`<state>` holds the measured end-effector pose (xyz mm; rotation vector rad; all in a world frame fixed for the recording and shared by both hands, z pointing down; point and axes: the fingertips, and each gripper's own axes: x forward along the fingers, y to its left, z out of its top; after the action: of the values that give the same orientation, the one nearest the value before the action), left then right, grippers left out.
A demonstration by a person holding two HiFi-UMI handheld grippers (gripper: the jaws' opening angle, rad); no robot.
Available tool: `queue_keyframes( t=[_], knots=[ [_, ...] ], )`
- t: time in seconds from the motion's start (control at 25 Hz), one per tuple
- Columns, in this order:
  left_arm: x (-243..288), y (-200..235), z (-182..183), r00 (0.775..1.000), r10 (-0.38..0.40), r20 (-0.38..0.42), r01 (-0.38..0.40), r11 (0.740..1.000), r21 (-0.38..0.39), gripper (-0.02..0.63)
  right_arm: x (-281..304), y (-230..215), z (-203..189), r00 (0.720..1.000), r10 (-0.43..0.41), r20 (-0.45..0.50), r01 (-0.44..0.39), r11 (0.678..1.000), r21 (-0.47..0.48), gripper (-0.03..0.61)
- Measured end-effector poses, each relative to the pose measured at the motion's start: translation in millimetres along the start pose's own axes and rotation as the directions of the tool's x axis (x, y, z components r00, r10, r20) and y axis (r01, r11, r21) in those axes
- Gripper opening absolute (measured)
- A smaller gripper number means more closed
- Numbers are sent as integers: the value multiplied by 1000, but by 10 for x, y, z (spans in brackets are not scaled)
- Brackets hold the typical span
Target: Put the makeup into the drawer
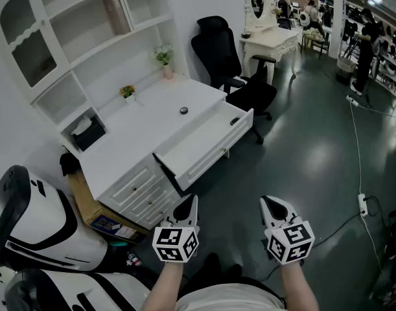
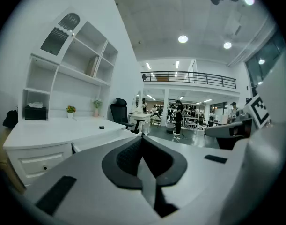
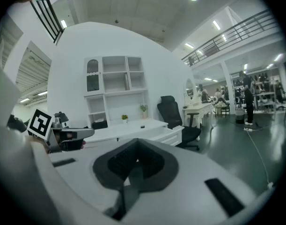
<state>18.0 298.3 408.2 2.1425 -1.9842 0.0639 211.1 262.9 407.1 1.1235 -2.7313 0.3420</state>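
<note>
Both claws are fully closed and hold nothing. The left gripper (image 1: pixel 186 207) and right gripper (image 1: pixel 276 207) are held side by side, level with each other and tipped slightly downward. Both are well short of the desk (image 1: pixel 136 131). One makeup compact (image 1: pixel 183 111) lies on the desktop, just behind the one open drawer (image 1: pixel 204 142). Two plants stand farther back: a small plant (image 1: pixel 128 92) and a taller plant (image 1: pixel 163 57).
</note>
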Motion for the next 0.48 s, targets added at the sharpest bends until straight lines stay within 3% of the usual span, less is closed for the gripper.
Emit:
queue_keyframes(
  t=[0.32,0.48],
  knots=[
    [3,-118,-37,1000,-22,-2,22,1000,-2,2,-76,-65,10,999,-19,36,19,1000,19,2],
    [-13,-77,-48,1000,6,-15,-5,1000,13,8,-71,-74,17,999,-17,42,16,999,29,2]
  ],
)
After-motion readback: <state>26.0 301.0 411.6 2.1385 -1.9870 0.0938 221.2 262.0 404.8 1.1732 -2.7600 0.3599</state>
